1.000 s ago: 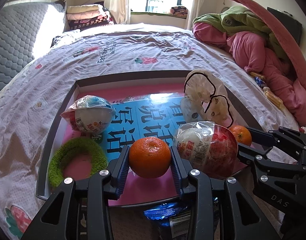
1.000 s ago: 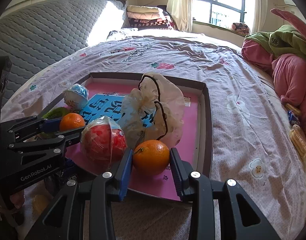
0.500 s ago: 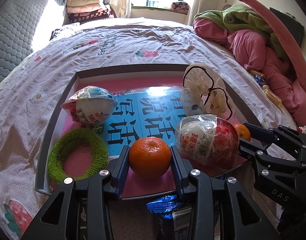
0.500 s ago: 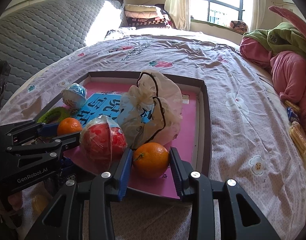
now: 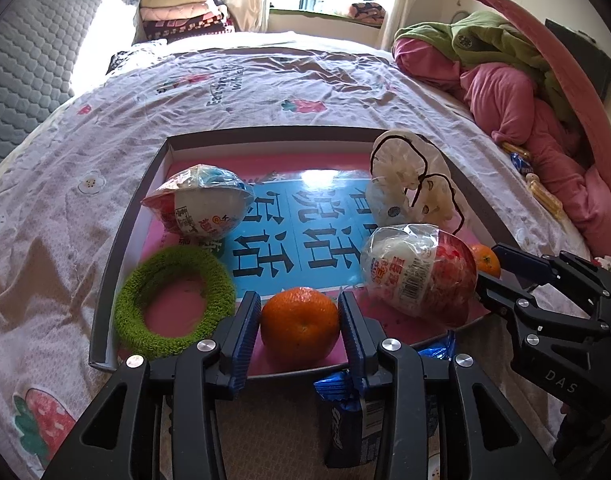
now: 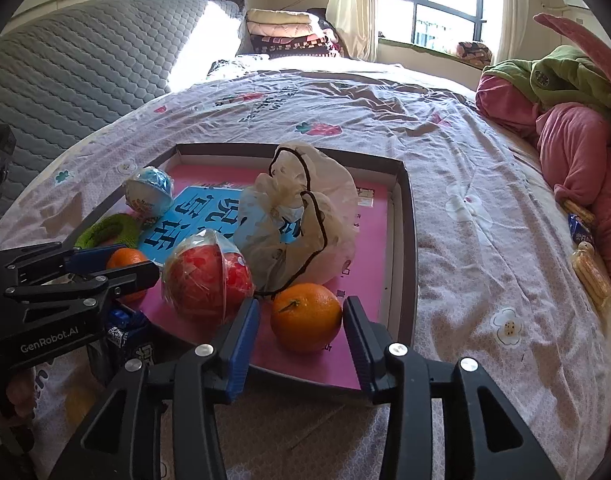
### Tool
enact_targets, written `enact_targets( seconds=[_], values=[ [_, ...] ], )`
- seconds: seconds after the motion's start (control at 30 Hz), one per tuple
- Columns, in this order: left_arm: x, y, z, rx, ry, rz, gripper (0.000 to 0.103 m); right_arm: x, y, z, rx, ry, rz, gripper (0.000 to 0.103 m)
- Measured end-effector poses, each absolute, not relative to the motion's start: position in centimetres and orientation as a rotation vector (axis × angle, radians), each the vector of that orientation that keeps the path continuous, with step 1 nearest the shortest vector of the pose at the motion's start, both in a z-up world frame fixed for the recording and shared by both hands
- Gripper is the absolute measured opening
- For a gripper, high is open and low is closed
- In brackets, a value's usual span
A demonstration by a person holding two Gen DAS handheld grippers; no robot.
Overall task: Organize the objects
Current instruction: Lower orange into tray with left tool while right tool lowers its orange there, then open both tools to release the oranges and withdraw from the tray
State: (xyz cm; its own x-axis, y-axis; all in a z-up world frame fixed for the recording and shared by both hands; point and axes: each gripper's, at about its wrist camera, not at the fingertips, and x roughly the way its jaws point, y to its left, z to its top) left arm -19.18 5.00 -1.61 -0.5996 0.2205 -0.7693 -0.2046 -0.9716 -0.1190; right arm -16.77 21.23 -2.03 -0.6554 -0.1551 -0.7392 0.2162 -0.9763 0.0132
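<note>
A shallow grey-rimmed tray (image 5: 105, 280) with a pink floor lies on the bed. My left gripper (image 5: 300, 326) has its blue pads against an orange (image 5: 299, 328) that sits at the tray's near edge. My right gripper (image 6: 301, 322) is open around a second orange (image 6: 305, 318) that rests on the tray floor, with gaps on both sides. The tray also holds a red wrapped egg toy (image 6: 207, 278), a blue-and-white wrapped egg toy (image 5: 199, 204), a green fuzzy ring (image 5: 173, 300) and a tied white plastic bag (image 6: 305, 224).
A blue snack packet (image 5: 345, 412) lies on the bed just in front of the tray. Pink and green bedding (image 5: 525, 92) is piled at the right. Small wrapped snacks (image 6: 589, 264) lie on the sheet right of the tray. A quilted headboard (image 6: 85, 64) stands at the left.
Both oranges have come down onto the tray floor. My right gripper's jaws have opened off their orange. My left gripper lowered with its orange still between the pads.
</note>
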Motion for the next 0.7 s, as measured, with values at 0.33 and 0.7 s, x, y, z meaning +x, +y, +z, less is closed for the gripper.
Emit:
enact_targets(
  seconds=[0.33,0.7],
  values=[
    [-17.8,4.5,-0.5,-1.248,-0.033,2.622,0.041,-16.0,21.1,-1.5,1.169,0.131,-2.685,0.047],
    [-15.2,4.6,1.1,-1.218,-0.027,2.637,0.044,-14.9,21.6,-0.4,1.122,0.101,-2.704,0.056]
  ],
)
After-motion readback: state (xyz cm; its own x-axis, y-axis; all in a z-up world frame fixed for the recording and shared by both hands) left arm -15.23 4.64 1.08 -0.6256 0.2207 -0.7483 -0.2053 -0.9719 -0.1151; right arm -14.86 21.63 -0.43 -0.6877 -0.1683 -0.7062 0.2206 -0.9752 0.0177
